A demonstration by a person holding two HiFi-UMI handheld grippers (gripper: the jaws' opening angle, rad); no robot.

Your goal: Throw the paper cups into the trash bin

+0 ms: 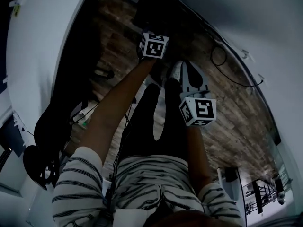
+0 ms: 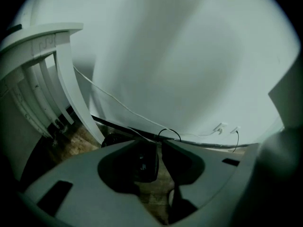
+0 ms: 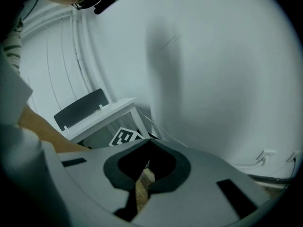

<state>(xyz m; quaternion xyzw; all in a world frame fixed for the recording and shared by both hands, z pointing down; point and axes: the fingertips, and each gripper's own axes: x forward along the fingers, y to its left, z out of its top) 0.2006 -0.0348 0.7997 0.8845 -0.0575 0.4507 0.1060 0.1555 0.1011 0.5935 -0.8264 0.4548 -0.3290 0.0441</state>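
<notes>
Above the wooden floor and beside the white wall, the person is holding both tools out in front at the end of extended forearms. A white desk is standing against the wall, to the left in the right gripper view.

Task items: no view is showing the paper cups or the trash bin, so their position and appearance cannot be given.

Tool state:
- The left tool is standing released. Its jaws are showing a narrow slit, and only floor is appearing through it.
- The right tool is sitting clenched. Its tips are meeting, and nothing is lying between them.

Step in hand, as a judgement: with neither tool carrying a cup, the work is sitting between a drop and the next pick-up, or the cups are all binned.

Next move, as a judgement:
1. The head camera is needing to turn until a cup or the bin comes into view.
2. One tool is needing its jaws spread wide enough to span a cup's wall.
3. A light squeeze is advisable, since thin paper is likely to crush.

A black cable is lying looped on the floor near the wall; the tools are best kept clear of it.
</notes>
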